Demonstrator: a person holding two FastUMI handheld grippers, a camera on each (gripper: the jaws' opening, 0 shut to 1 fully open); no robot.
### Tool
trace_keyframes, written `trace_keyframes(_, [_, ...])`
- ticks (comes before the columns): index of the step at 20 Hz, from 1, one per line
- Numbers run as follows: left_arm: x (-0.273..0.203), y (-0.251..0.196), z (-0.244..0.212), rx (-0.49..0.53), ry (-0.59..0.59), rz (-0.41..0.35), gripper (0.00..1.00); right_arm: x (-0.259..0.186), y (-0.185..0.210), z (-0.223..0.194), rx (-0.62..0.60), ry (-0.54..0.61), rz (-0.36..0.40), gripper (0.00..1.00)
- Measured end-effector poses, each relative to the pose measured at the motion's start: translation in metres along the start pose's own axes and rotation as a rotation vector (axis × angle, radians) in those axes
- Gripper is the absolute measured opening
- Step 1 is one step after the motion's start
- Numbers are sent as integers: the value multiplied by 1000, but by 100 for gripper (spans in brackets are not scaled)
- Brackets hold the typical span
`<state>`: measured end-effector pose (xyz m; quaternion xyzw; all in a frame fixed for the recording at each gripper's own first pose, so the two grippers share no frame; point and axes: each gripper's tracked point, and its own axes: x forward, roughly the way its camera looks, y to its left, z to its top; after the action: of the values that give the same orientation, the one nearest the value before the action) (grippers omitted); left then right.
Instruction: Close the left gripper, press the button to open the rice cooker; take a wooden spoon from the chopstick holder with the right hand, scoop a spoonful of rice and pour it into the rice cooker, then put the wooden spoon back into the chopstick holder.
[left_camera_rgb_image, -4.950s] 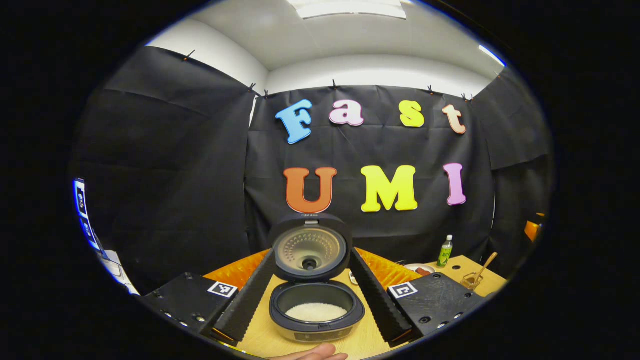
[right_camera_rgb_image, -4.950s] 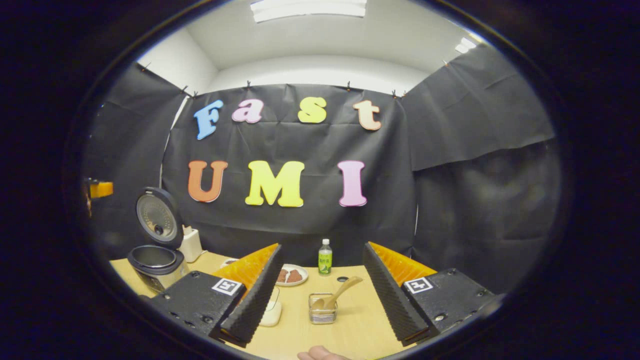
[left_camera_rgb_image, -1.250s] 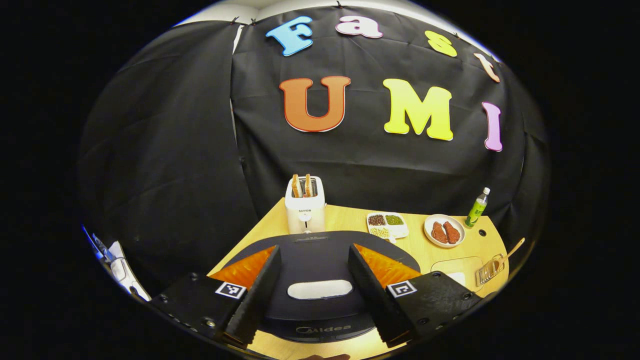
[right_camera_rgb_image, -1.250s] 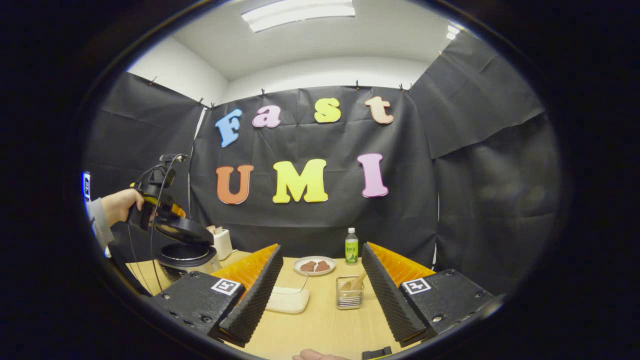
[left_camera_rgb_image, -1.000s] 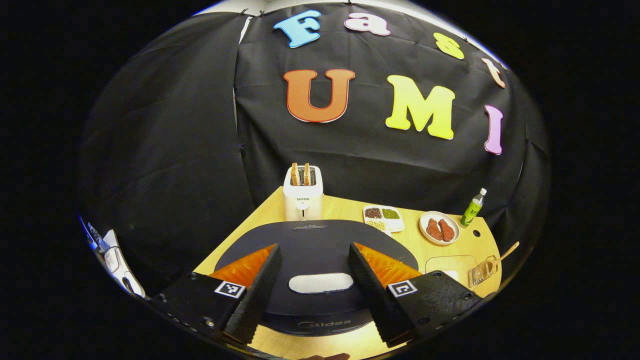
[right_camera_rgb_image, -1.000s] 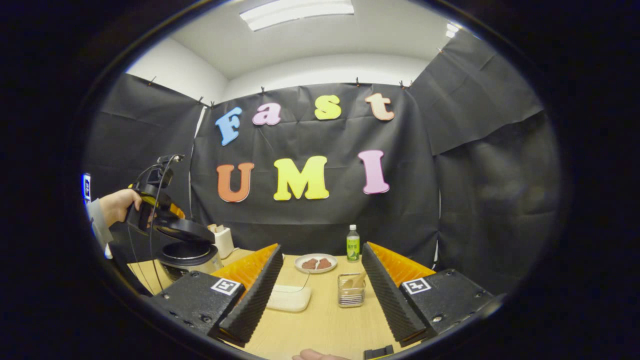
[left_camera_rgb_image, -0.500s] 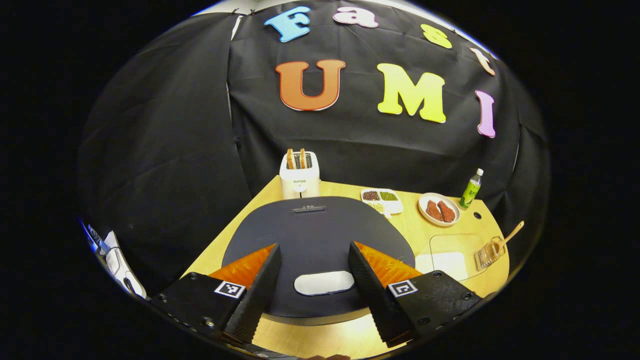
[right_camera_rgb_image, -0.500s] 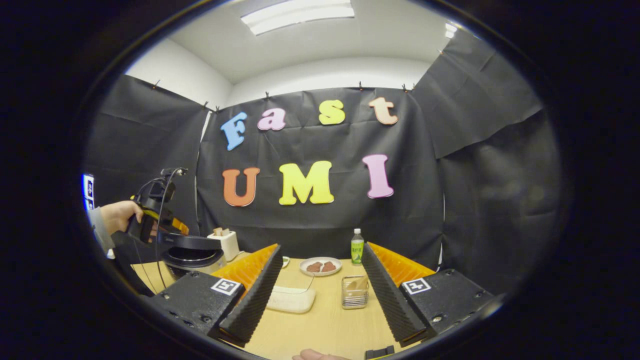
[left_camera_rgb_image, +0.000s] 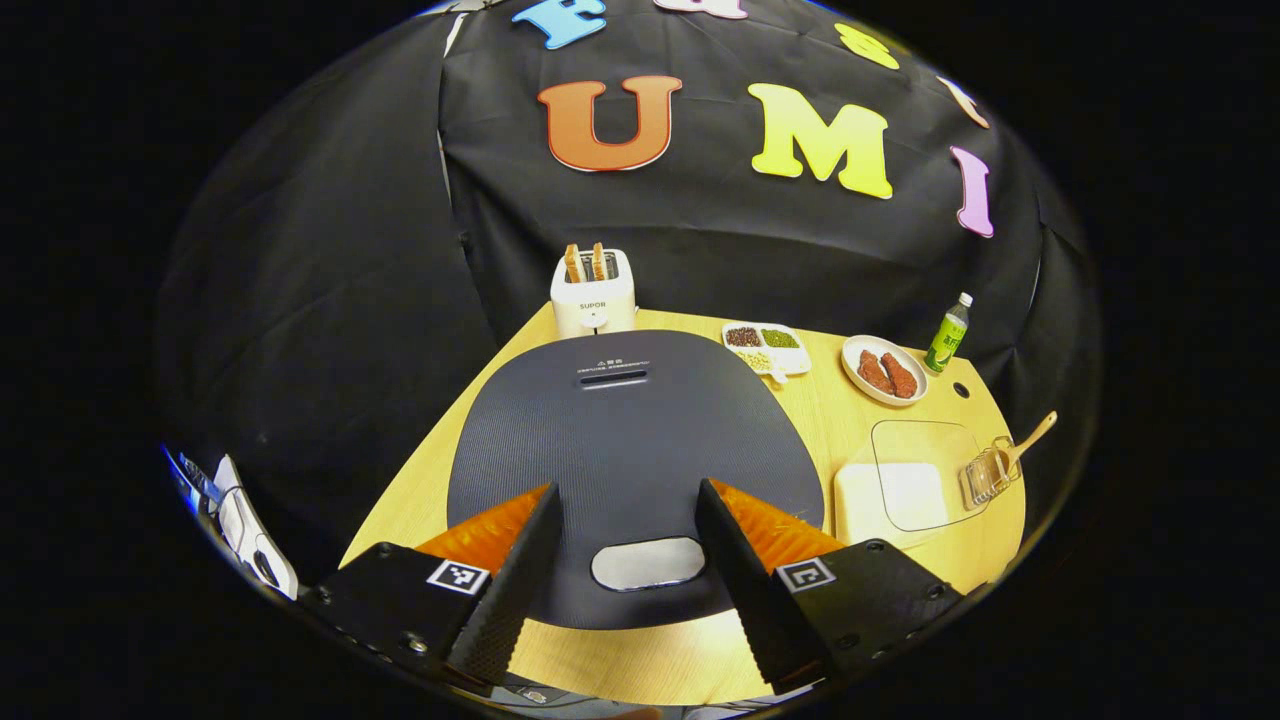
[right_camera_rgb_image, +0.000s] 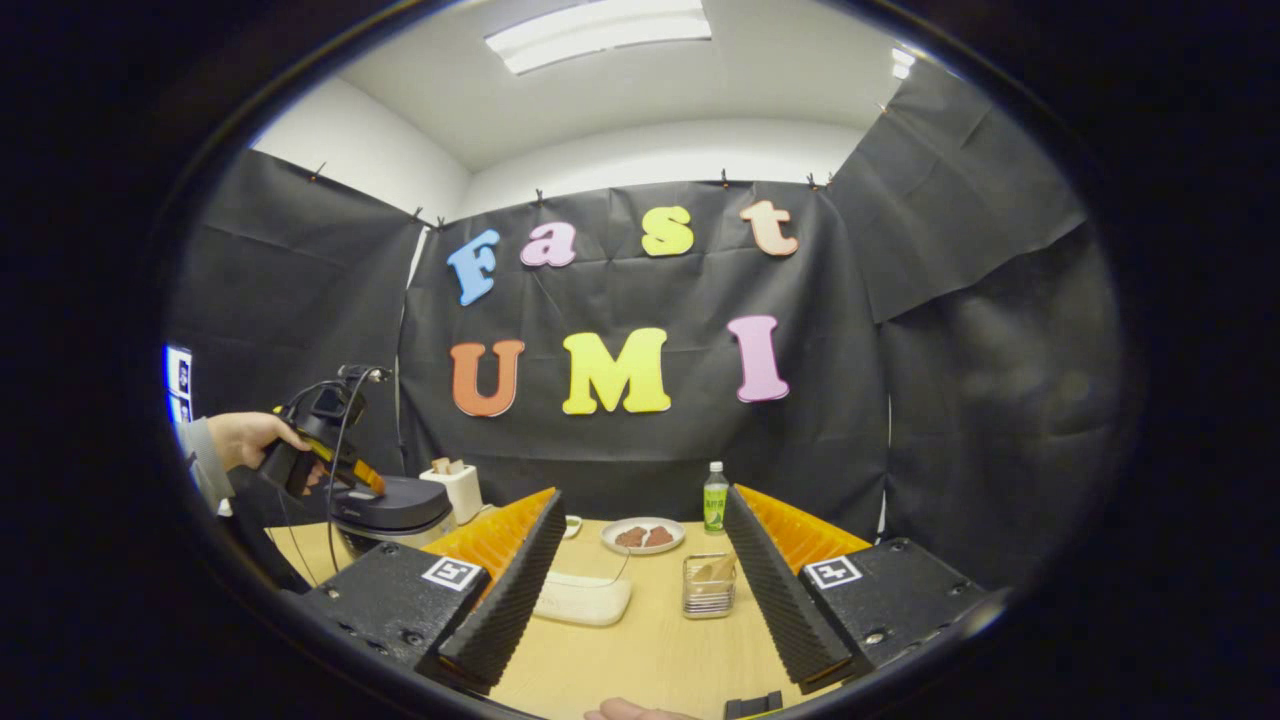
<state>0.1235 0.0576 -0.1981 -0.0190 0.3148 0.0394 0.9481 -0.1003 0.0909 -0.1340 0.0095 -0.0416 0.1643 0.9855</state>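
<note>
The dark rice cooker lid (left_camera_rgb_image: 630, 440) lies flat and shut in the left gripper view. My left gripper (left_camera_rgb_image: 625, 495) is open over it, one finger on each side of the oval button (left_camera_rgb_image: 648, 563). In the right gripper view a hand (right_camera_rgb_image: 240, 437) holds that gripper down on the rice cooker (right_camera_rgb_image: 392, 510) at the far left. My right gripper (right_camera_rgb_image: 640, 500) is open and holds nothing, above the table. Ahead of it stand the chopstick holder (right_camera_rgb_image: 708, 590) with the wooden spoon (right_camera_rgb_image: 715, 568) and the clear rice container (right_camera_rgb_image: 582, 598).
A white toaster (left_camera_rgb_image: 592, 290) stands behind the cooker. Along the back of the wooden table (left_camera_rgb_image: 830, 440) are a divided dish of beans (left_camera_rgb_image: 765, 345), a plate of meat (left_camera_rgb_image: 884, 370) and a green bottle (left_camera_rgb_image: 948, 332). The chopstick holder (left_camera_rgb_image: 980, 478) stands near the right edge.
The cooker lid, upright five seconds ago, has come down flat under my left gripper, which sank with it over the last second. My right gripper has barely moved.
</note>
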Motion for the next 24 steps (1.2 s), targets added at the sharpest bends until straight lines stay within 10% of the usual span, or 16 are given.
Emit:
trace_keyframes(21, [-20, -2, -8, 29, -456, 70, 78, 2, 7, -10, -14, 37, 3, 100])
trace_keyframes(22, [-26, 0, -7, 34, -462, 88, 97, 2, 5, -10, -16, 38, -6, 100])
trace_keyframes(24, [-44, 3, -1, 16, -499, 128, 96, 0, 1, -6, -14, 32, -18, 100])
